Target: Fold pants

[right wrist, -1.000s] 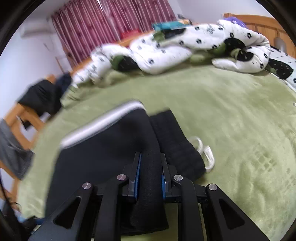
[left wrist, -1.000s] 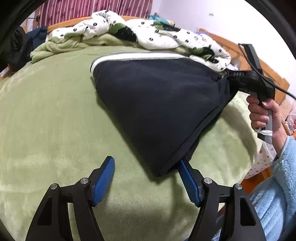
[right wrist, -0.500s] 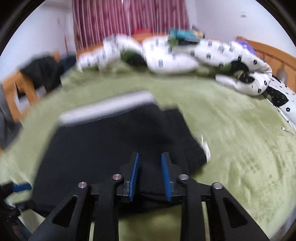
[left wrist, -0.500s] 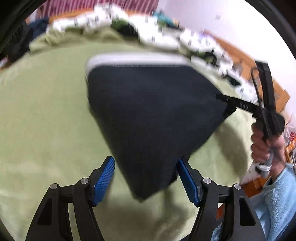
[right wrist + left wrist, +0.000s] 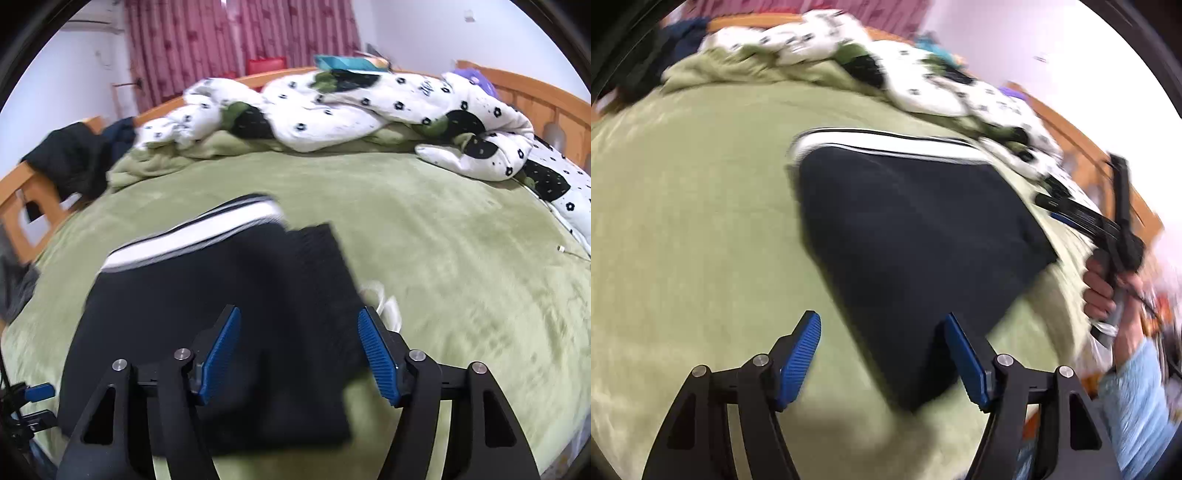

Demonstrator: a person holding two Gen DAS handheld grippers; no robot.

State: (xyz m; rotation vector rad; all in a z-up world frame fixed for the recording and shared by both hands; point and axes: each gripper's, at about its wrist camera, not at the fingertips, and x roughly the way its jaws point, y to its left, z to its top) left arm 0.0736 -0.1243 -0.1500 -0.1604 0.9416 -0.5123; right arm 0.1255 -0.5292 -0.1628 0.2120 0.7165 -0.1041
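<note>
A: Since the bed point(image 5: 424, 229) under its green blanket gives a soft, broad base, where do the pants sit?

B: The black track pants point(image 5: 908, 236) lie folded on the middle of it, white stripe on the far edge, ribbed cuff on top at my right.

A: And your jaws?

B: My right gripper point(image 5: 299, 354) has just been opening and stands wide over the cuff end, pressing nothing. My left gripper point(image 5: 882, 358) hangs wide too, empty, by the near corner. I'd lift clear straight, so no pad drags the fold askew.

Folded dark pants point(image 5: 207, 306) lie flat on a green bed point(image 5: 443, 240). Their white-striped edge faces the far side.
</note>
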